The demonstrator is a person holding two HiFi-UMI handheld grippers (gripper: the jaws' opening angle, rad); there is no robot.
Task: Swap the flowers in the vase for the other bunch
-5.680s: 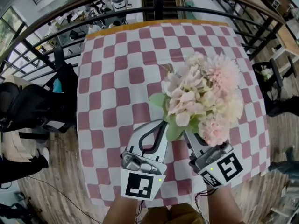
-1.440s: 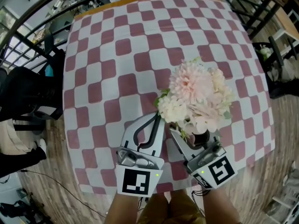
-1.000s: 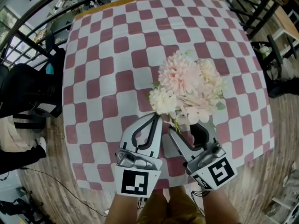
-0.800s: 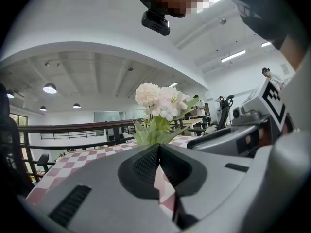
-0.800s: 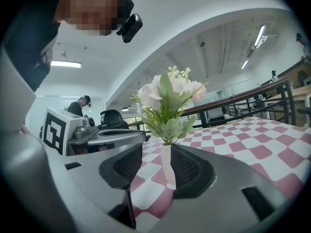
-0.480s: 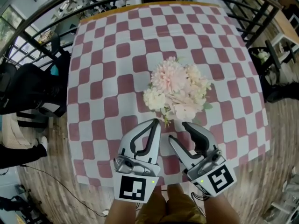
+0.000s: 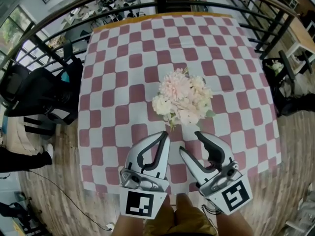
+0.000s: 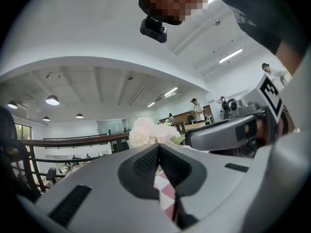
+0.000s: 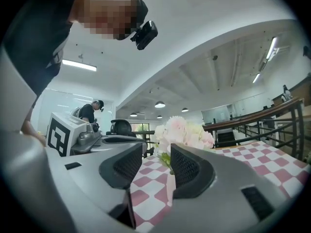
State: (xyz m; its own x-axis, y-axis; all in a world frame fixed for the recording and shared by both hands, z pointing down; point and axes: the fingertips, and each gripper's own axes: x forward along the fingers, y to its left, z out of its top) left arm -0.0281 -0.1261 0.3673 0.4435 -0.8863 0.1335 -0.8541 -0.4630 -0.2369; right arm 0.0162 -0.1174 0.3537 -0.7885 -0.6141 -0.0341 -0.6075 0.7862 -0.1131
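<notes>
A bunch of pale pink and cream flowers [image 7: 181, 98] stands upright near the middle of the pink-and-white checked table [image 7: 123, 82]. The blooms hide whatever holds the stems, and I see no vase. My right gripper [image 7: 189, 141] hangs open just short of the bunch on the near side, with nothing between its jaws. My left gripper [image 7: 164, 134] is beside it, jaws shut and empty. In the left gripper view the flowers [image 8: 146, 132] rise just past the closed tips [image 8: 158, 147]. In the right gripper view the flowers [image 9: 182, 130] show ahead through the open gap [image 9: 156, 159].
A dark metal railing [image 7: 123, 6] curves round the far side of the table. A black chair with bags [image 7: 34, 92] stands on the wooden floor at the left. The table's near edge [image 7: 147, 190] lies under both grippers. A person [image 8: 197, 108] stands far off.
The right gripper carried the bunch down onto the table, opened and let go. Both grippers then drew back toward me, and the flowers stay standing alone.
</notes>
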